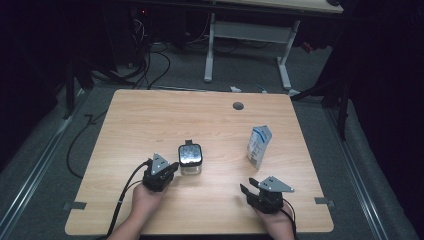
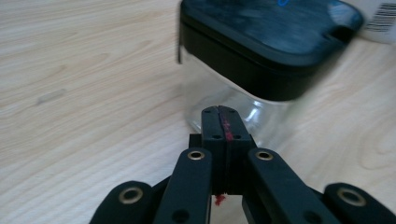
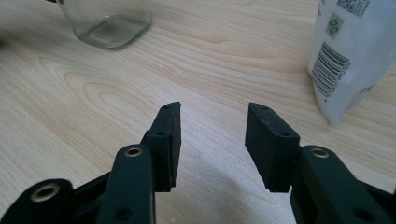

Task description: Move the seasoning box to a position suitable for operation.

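Observation:
A clear square jar (image 1: 190, 159) with a black lid stands on the wooden table (image 1: 150, 120), near its middle. My left gripper (image 1: 174, 167) is shut with nothing held, its tips right beside the jar's left wall. In the left gripper view the closed jaws (image 2: 222, 122) point at the jar's glass (image 2: 243, 100) under the black lid (image 2: 271, 32). A white pouch (image 1: 259, 145) with blue print stands to the right. My right gripper (image 1: 248, 187) stands open near the front edge, jaws empty (image 3: 212, 135), with the pouch (image 3: 348, 60) ahead to its right and the jar (image 3: 108, 21) ahead to its left.
A round grommet hole (image 1: 238, 105) sits near the table's far edge. Beyond the table are cables on the floor and the white legs of another desk (image 1: 247, 47). Bare wood lies between the jar and the pouch.

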Demonstrator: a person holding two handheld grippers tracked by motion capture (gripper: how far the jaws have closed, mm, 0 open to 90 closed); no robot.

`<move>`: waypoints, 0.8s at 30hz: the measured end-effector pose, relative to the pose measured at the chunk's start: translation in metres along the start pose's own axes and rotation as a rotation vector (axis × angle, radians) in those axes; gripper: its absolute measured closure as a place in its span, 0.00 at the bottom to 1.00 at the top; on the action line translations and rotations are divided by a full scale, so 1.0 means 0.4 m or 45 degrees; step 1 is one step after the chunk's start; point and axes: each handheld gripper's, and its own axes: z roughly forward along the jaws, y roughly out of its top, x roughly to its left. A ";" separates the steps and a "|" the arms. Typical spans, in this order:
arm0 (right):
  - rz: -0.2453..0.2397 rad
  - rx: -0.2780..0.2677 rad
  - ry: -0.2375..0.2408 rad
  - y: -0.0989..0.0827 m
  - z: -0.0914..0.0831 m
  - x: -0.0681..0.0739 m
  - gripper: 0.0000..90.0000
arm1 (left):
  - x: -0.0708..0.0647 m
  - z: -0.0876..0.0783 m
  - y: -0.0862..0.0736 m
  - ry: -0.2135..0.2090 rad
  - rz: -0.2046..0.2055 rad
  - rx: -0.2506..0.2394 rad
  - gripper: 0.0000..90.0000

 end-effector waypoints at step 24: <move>0.006 -0.017 0.008 -0.002 -0.008 -0.008 0.64 | 0.051 0.102 0.089 0.040 -0.013 -0.075 1.00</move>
